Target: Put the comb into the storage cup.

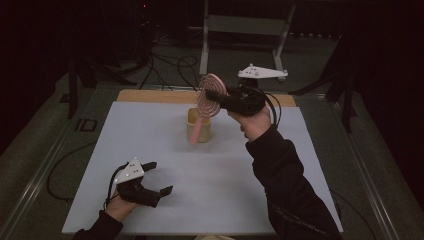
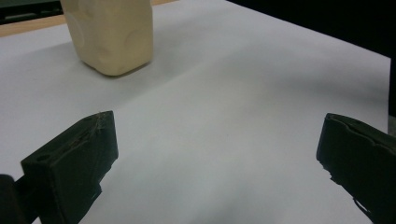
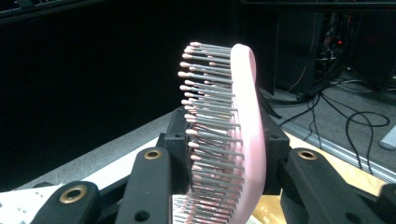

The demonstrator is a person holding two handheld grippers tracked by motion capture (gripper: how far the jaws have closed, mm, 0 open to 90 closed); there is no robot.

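My right gripper [image 1: 214,95] is shut on the round head of a pink hairbrush [image 1: 209,96] and holds it up over the back of the white table [image 1: 225,170]. The brush's handle [image 1: 196,131] slants down and crosses in front of a yellow cup [image 1: 206,131] in the high view. In the right gripper view the black jaws clamp both sides of the hairbrush [image 3: 247,121], whose grey bristles point left. My left gripper [image 1: 161,177] rests open at the table's near left with nothing between its fingers. The left gripper view looks past my left gripper [image 2: 217,135] to the cup [image 2: 112,37].
A wooden strip [image 1: 150,96] runs along the table's far edge. Beyond it stand a metal frame [image 1: 242,30] and loose cables [image 1: 170,65] on the dark floor. A person's dark sleeve [image 1: 285,185] reaches in from the bottom right.
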